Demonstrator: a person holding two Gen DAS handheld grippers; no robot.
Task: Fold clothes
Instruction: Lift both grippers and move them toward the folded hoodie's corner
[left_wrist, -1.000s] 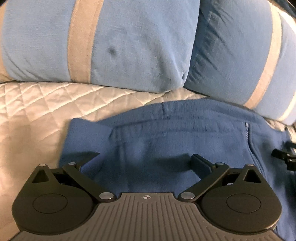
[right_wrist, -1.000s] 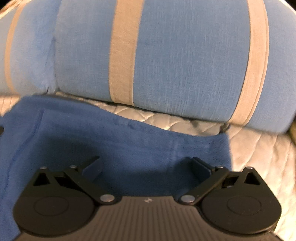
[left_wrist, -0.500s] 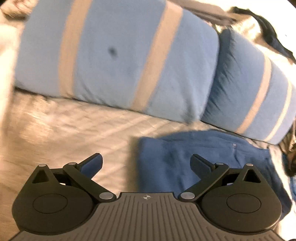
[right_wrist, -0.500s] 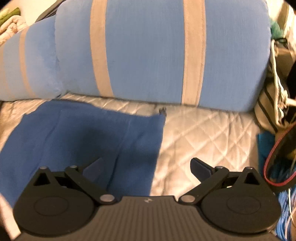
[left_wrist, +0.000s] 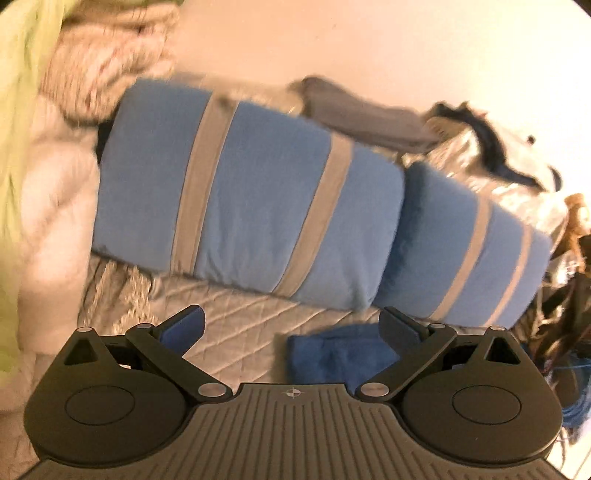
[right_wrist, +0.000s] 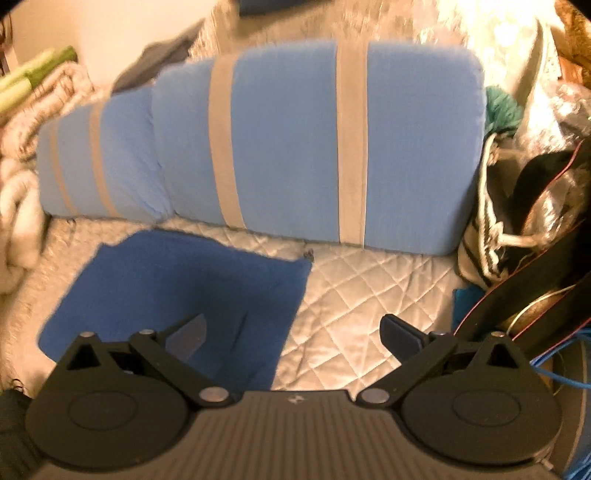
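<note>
A folded blue garment (right_wrist: 177, 291) lies flat on the quilted bedcover (right_wrist: 369, 291), just in front of the striped blue pillows. In the left wrist view the same blue garment (left_wrist: 340, 354) shows small, low and right of centre, partly hidden behind my right finger. My left gripper (left_wrist: 291, 328) is open and empty, raised well above the bedcover (left_wrist: 236, 325). My right gripper (right_wrist: 291, 332) is open and empty too, held above the garment's right edge, its left finger over the cloth and its right finger over bare quilt.
Two blue pillows with beige stripes (left_wrist: 251, 206) (right_wrist: 317, 147) lie along the back. Cream and green blankets (left_wrist: 44, 147) pile at the left. Bags, a black strap and blue cables (right_wrist: 535, 258) crowd the right side. Grey clothes (left_wrist: 369, 118) lie behind the pillows.
Both grippers have pulled back and up from the garment, which now looks smaller and lies free. The left view has swung left, the right view right.
</note>
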